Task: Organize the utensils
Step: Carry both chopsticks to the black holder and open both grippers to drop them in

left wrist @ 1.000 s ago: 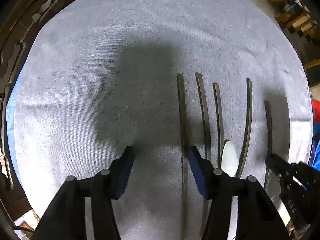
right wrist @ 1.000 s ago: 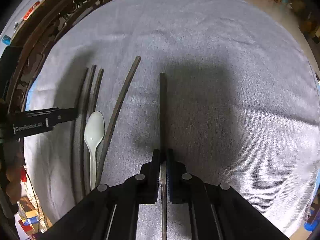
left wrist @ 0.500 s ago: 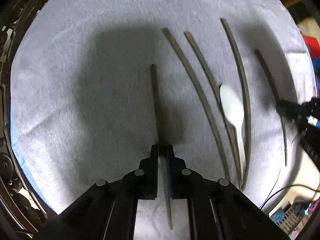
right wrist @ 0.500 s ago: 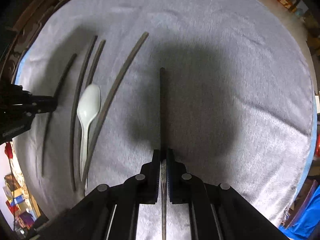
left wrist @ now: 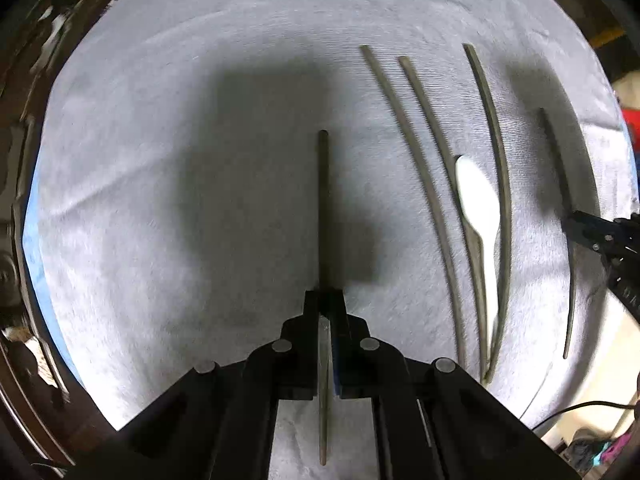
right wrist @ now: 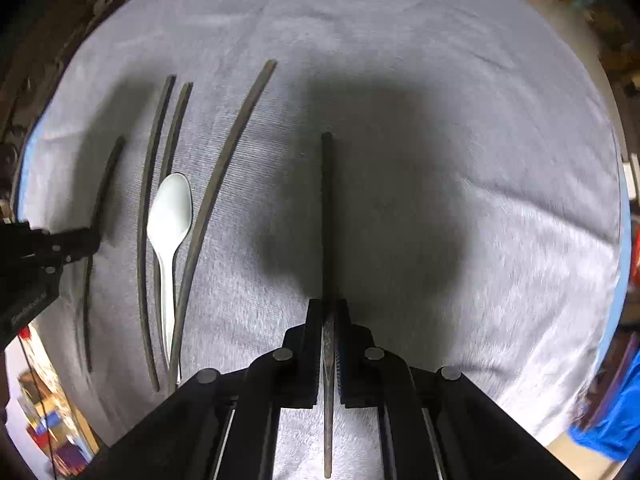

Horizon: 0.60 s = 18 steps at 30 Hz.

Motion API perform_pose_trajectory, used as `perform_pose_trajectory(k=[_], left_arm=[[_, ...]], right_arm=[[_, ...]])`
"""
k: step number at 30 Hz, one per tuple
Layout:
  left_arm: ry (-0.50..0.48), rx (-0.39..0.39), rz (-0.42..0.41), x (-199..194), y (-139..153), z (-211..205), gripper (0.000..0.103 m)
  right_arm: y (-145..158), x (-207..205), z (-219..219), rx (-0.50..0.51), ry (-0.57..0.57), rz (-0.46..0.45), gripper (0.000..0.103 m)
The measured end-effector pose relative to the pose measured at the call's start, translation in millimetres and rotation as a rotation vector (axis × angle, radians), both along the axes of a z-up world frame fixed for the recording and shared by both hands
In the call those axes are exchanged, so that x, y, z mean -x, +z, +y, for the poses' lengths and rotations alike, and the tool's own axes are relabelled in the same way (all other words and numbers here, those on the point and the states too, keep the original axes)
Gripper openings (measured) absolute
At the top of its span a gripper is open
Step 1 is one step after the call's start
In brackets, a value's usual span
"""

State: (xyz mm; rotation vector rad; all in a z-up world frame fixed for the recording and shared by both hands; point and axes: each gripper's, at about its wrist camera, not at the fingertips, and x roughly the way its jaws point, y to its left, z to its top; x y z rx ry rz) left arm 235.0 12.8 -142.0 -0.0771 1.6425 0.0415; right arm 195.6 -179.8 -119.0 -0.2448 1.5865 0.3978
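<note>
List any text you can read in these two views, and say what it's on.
"GenRobo…": white print on the black left gripper body, ending blurred.
White print on the black right gripper body: too blurred to read.
Pale marks on the thin dark chopstick that the right gripper clamps: unreadable.
No other text.

Five dark chopsticks (left wrist: 420, 184) lie parallel on the grey cloth (left wrist: 160, 160). A white spoon (left wrist: 478, 204) lies among the middle three, bowl far.
</note>
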Motion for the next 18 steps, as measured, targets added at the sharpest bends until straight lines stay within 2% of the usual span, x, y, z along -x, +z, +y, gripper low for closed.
perform_pose_trajectory(k=[4, 8, 14, 18], left_arm=[[0.056, 0.07, -0.078, 32, 13, 13, 0.005], [0.139, 0.143, -0.214, 76, 39, 29, 0.005], [0.249, 0.169, -0.391, 130, 77, 44, 0.005], [0.335, 0.192, -0.472, 156, 93, 57, 0.005]], right_arm=[[16, 15, -28, -0.065, -0.07, -0.057, 0.007], [42, 45, -58, -0.166, -0.158, -0.136, 0.007], [78, 95, -102, -0.317, -0.272, -0.234, 0.007], [92, 121, -125, -0.38, -0.324, -0.29, 0.007]])
